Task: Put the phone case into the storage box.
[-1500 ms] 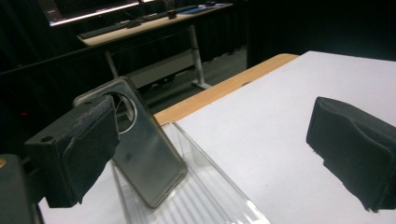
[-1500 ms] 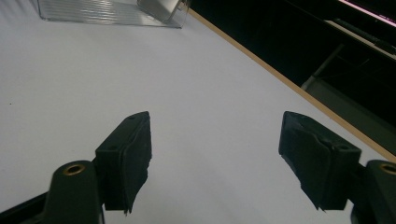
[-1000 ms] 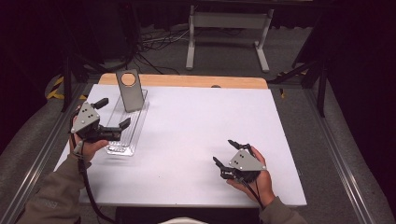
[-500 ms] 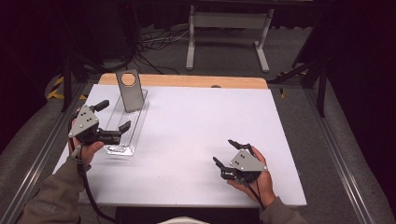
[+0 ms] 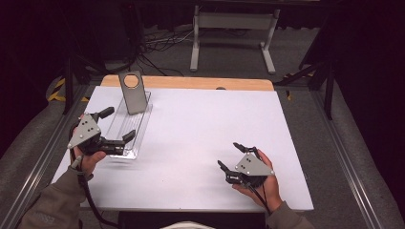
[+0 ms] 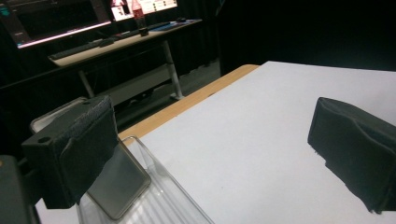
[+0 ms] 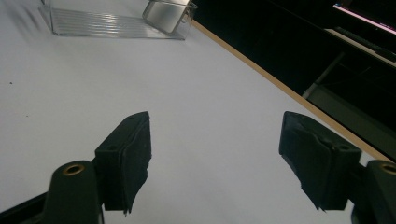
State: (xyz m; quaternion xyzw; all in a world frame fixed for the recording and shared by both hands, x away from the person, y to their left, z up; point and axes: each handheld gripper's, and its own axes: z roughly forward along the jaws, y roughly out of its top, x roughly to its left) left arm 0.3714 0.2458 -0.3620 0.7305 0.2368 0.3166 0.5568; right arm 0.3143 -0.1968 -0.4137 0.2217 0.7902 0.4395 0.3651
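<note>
High view: white bench (image 5: 191,143). A clear ridged plastic tray (image 5: 128,128) lies at the left side, and a grey metal plate with a round hole (image 5: 132,92) stands tilted at its far end, leaning back. Left gripper (image 5: 117,125) hovers over the near half of the tray, jaws spread, one toward the tray's left edge, the other at its near right edge; nothing pinched. Right gripper (image 5: 230,156) rests at the near right of the bench, well apart from the tray, jaws spread and empty.

Left gripper view: jaws wide apart. The tray's rim (image 6: 154,168) and the foot of the plate (image 6: 119,184) sit just behind the left jaw.

Right gripper view: jaws spread over bare bench; tray (image 7: 112,23) and plate (image 7: 168,14) far off.

Risk, as judged: the plate looks loosely propped. A jaw knocking the light tray could slide it and topple the plate. A grip on the smooth, thin plate may slip.
</note>
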